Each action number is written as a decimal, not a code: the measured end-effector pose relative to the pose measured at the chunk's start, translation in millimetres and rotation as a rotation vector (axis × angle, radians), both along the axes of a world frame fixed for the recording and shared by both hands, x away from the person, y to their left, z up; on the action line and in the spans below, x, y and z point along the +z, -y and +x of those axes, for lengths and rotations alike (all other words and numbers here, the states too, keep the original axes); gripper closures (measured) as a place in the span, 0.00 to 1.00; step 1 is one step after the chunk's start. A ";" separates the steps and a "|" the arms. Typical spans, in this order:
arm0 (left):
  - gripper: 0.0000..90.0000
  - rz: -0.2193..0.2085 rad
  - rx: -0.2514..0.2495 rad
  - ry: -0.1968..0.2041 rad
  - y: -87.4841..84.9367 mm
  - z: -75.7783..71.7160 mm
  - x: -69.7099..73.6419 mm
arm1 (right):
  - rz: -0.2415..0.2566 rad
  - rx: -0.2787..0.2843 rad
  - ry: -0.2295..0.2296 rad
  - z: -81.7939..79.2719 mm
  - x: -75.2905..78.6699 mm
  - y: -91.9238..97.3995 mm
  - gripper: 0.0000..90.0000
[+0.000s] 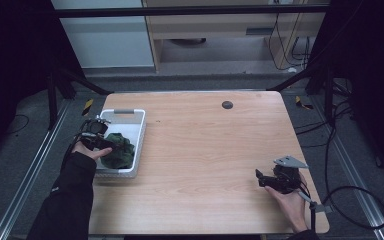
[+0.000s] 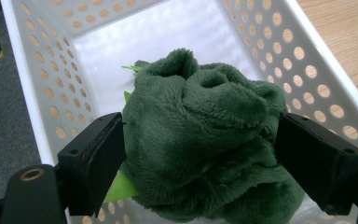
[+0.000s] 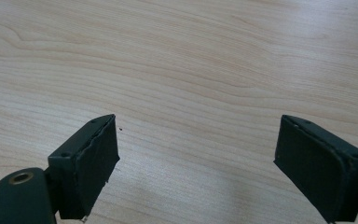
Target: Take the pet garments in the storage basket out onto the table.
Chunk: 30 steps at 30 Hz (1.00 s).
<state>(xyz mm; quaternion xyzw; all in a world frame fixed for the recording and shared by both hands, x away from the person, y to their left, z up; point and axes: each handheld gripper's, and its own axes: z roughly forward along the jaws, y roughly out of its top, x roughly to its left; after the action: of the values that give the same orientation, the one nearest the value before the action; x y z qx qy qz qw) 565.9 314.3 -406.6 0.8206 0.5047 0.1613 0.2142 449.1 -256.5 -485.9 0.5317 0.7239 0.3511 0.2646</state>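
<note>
A dark green plush cloth (image 1: 119, 150) lies bunched in the near half of a white perforated basket (image 1: 125, 111) at the table's left. In the left gripper view the cloth (image 2: 200, 140) bulges between the two black jaws and touches both pads. They stand at full width around it, so my left gripper (image 2: 198, 126) is open. From above, my left gripper (image 1: 107, 145) reaches into the basket from its left side. A bright green bit (image 2: 120, 187) pokes out under the cloth. Over bare wood near the front right edge, my right gripper (image 1: 260, 178) (image 3: 198, 135) is open and holds nothing.
The basket walls (image 2: 51, 84) rise close on both sides of the left jaws. A small dark round hole (image 1: 227, 104) sits in the wooden table (image 1: 205, 145) near its far edge. A cable (image 1: 350, 200) trails off the right gripper past the table's right side.
</note>
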 end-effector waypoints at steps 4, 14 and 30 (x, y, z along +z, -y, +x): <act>0.18 0.010 -0.008 -0.030 -0.6 2.6 -5.9 | 0.004 -0.002 0.000 0.2 -0.1 0.1 0.14; 0.30 0.018 -0.007 -0.053 0.9 5.5 -10.8 | 0.002 -0.004 -0.006 0.2 0.0 0.4 0.14; 0.70 0.043 -0.009 -0.088 0.0 4.5 -10.1 | 0.000 -0.005 0.001 0.2 0.6 1.0 0.14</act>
<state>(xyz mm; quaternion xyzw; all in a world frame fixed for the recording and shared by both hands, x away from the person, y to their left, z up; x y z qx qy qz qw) 570.4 314.3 -416.7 0.8337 0.5062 0.1348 0.1748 449.3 -257.5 -485.4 0.5332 0.7226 0.3507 0.2658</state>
